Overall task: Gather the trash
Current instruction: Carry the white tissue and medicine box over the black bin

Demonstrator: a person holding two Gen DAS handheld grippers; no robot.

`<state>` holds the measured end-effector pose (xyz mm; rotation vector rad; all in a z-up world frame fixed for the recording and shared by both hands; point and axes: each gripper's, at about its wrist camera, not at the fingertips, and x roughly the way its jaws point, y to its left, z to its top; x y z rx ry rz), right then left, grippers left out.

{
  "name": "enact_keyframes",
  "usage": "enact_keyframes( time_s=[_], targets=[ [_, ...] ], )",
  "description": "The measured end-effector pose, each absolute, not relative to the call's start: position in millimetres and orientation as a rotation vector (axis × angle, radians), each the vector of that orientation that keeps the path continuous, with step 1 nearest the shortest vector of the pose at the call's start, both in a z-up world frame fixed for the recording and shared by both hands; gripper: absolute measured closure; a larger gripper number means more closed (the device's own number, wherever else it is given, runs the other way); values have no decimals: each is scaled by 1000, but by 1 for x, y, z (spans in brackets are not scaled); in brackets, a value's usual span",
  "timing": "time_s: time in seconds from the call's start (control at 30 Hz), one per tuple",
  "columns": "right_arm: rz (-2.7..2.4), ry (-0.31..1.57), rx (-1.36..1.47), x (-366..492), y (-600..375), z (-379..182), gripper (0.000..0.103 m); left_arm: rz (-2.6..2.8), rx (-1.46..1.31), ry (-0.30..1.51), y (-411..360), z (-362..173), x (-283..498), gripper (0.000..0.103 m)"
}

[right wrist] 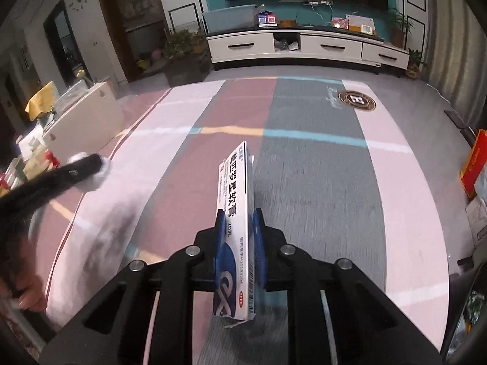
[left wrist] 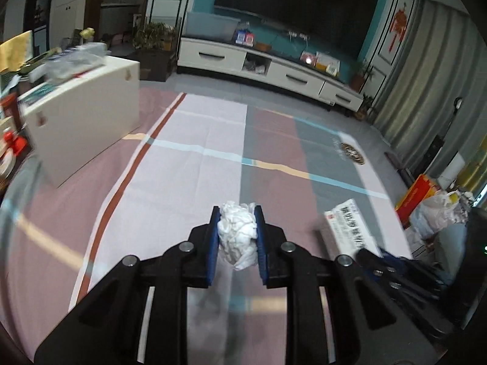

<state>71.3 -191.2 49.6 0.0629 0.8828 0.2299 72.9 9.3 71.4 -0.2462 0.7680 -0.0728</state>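
**Both grippers loaded above the striped cloth, with the white plastic bag off to the right**

The left gripper is clamped on a crumpled white tissue wad, which sits squarely between its blue pads with no long axis to mind. The right gripper is clamped on a flat medicine box, whose long axis runs forward along the fingers and sticks out well past the tips. Both pieces appear lifted clear of the striped cloth. In the left wrist view the box shows just to the right of the tissue, and farther right, past the cloth's edge, sits a white plastic bag. If that bag is the bin, the right hand is the nearer one and would likely drop first.
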Motion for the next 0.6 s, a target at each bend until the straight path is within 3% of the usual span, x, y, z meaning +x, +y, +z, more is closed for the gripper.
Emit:
enact_keyframes(
  time_s=[0.23, 0.6],
  targets=[
    [206, 853, 148, 12, -206, 60, 84, -120, -280, 753, -1, 87, 1, 81],
    [134, 780, 264, -59, -250, 75, 84, -161, -306, 784, -41, 70, -78, 81]
  ],
)
